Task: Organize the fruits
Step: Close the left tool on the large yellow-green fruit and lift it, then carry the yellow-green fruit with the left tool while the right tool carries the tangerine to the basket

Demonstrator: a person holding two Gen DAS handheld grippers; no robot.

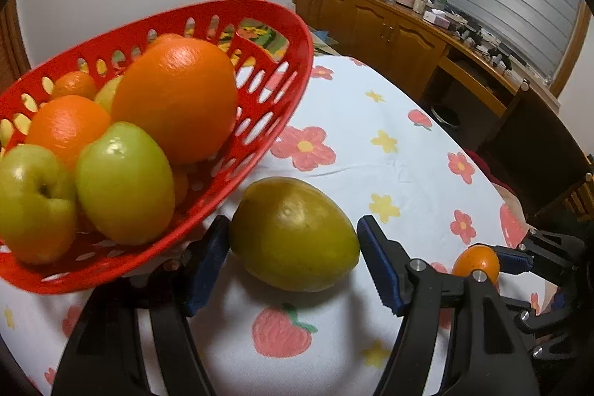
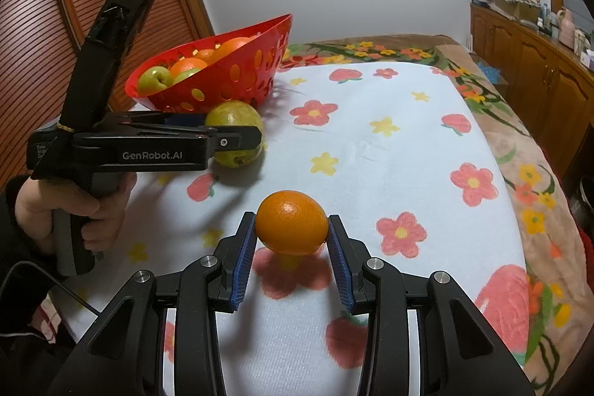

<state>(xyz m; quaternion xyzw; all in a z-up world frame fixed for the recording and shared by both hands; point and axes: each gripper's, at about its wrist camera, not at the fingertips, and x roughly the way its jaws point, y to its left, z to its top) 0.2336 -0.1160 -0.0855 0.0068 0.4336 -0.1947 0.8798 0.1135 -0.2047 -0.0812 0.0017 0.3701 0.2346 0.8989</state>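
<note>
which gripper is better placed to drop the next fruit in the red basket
Right, probably. The right gripper is already shut on the small orange, lifted off the cloth. The left gripper only straddles the yellow-green fruit, pads apart from it, beside the red basket.

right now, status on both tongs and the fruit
Left tongs open around green fruit on cloth. Right tongs shut on small orange. Red basket tilted, touching green fruit.

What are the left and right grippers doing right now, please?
Left gripper: open, around the green fruit.
Right gripper: shut on the orange.
</note>
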